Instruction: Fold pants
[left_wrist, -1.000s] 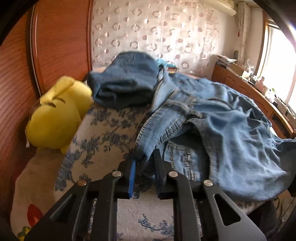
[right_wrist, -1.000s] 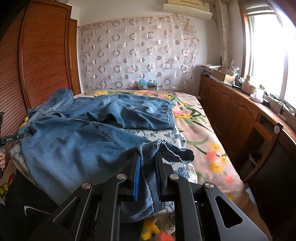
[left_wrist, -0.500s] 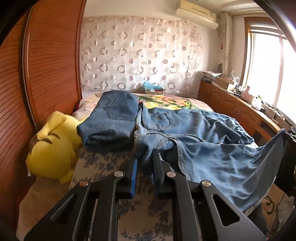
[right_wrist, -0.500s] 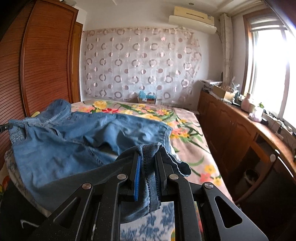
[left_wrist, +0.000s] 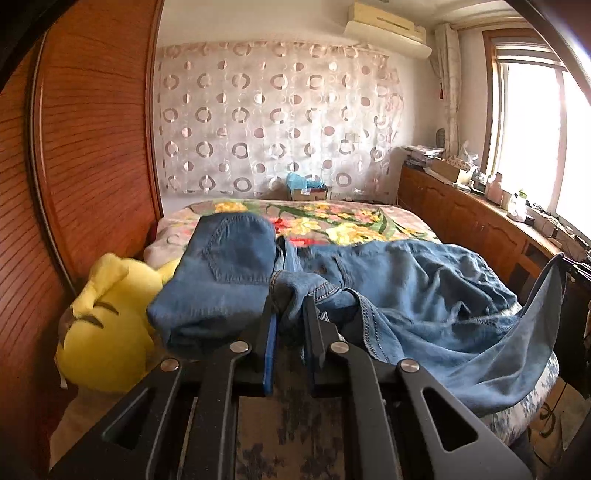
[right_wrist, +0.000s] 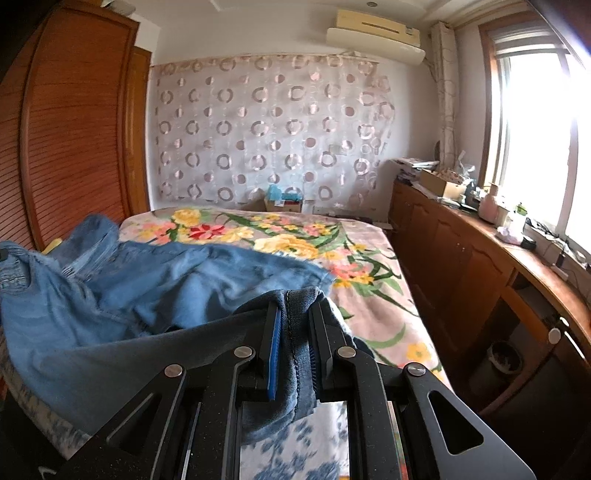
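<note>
A pair of light blue jeans (left_wrist: 413, 291) lies spread and rumpled across the near end of the bed. My left gripper (left_wrist: 288, 314) is shut on the waistband end of the jeans, lifted off the bed. My right gripper (right_wrist: 293, 314) is shut on a hem of the jeans (right_wrist: 155, 280), held up above the bed. The cloth hangs taut between the two grips. The held hem also shows at the far right of the left wrist view (left_wrist: 550, 280).
A folded darker pair of jeans (left_wrist: 221, 277) lies at the bed's left, next to a yellow plush toy (left_wrist: 107, 328). The floral bedspread (right_wrist: 332, 258) stretches back to a curtain. A wooden wardrobe (left_wrist: 92, 147) stands left, a wooden cabinet (right_wrist: 461, 251) runs along the right.
Both grippers have risen and tilted up with the jeans still held. The cloth has lifted off the bed and pulled tighter between them.
</note>
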